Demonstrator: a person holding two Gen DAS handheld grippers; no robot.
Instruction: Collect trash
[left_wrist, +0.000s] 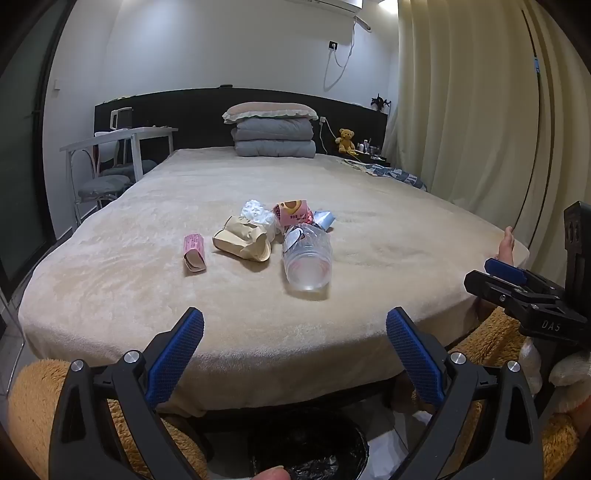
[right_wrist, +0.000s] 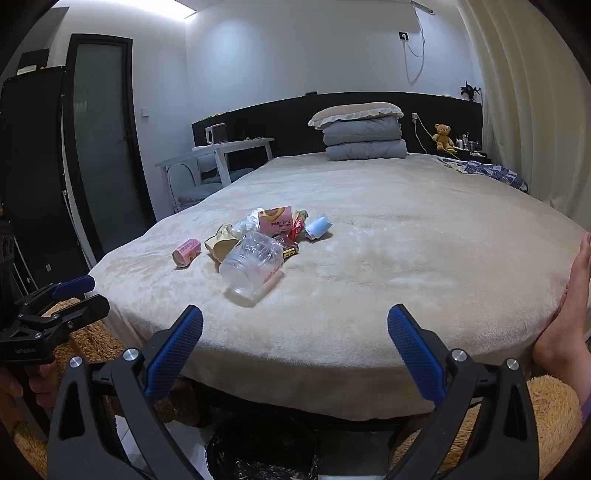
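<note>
Trash pile (left_wrist: 273, 236): I am seeing it lying mid-bed (left_wrist: 369, 258), far of both tools.
Clear bottle (left_wrist: 307, 258): nearest piece, long axis running near to far, base facing me.
Nearer tool: left tool (left_wrist: 295, 338), I am judging.
Left tool: gaping fully, holding nothing.
Right tool (right_wrist: 295, 334): gaping fully, empty.
Bin (right_wrist: 262, 454): sitting below, near.

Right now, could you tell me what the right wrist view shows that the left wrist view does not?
Only the right wrist view shows the frosted glass door and a red wrapper behind the clear bottle. Only the left wrist view shows the air conditioner's underside. Both share the bed, the trash pile, the teddy bear, the black bin below, and both open grippers, the left gripper and the right gripper.
</note>
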